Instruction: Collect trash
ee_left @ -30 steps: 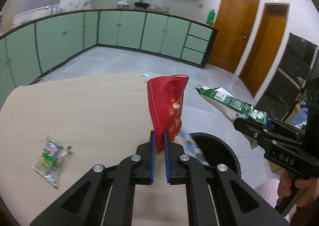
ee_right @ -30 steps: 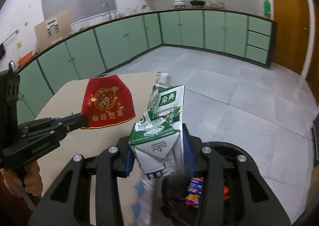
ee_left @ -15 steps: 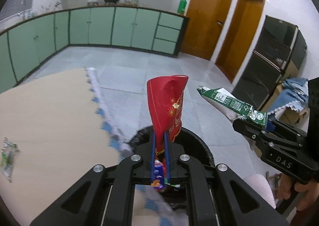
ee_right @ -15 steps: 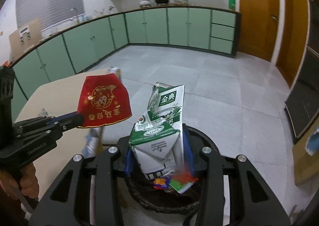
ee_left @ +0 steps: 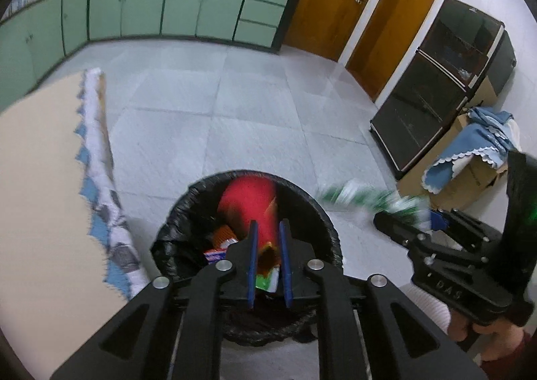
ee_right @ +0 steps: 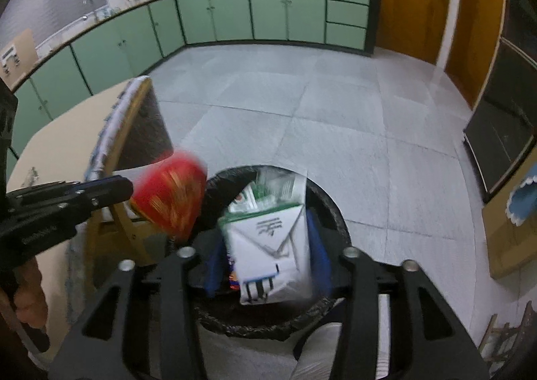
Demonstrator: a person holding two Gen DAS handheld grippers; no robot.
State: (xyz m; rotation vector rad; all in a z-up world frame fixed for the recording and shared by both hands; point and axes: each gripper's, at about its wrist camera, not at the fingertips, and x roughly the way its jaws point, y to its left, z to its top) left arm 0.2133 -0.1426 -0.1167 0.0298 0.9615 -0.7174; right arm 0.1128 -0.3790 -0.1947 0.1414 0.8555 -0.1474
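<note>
A round bin with a black liner (ee_left: pixel 330 239) stands on the floor under both grippers, with wrappers inside. My left gripper (ee_left: pixel 268 227) hangs over its mouth, jaws opening. The red snack bag (ee_left: pixel 246 202) has slipped past the pads and shows blurred, dropping into the bin. In the right wrist view that red bag (ee_right: pixel 171 199) is just off the left gripper (ee_right: pixel 126 187). My right gripper (ee_right: pixel 266 259) is also opening. The green-and-white milk carton (ee_right: pixel 268 246) sits loose and blurred between its pads, above the bin (ee_right: pixel 337 215). The left wrist view shows the carton (ee_left: pixel 362 199) at the right gripper (ee_left: pixel 381 222).
The beige table (ee_left: pixel 33 195) with its blue-and-white cloth edge (ee_left: pixel 100 178) lies left of the bin, and a small wrapper (ee_right: pixel 32 175) remains on it. A black cabinet (ee_left: pixel 436 95) and a cardboard box under blue cloth (ee_left: pixel 470 158) stand to the right. Grey tiled floor lies beyond.
Both grippers swung from over the table to above the bin and dipped. Their jaws widened, and the red bag and the carton came loose and are falling.
</note>
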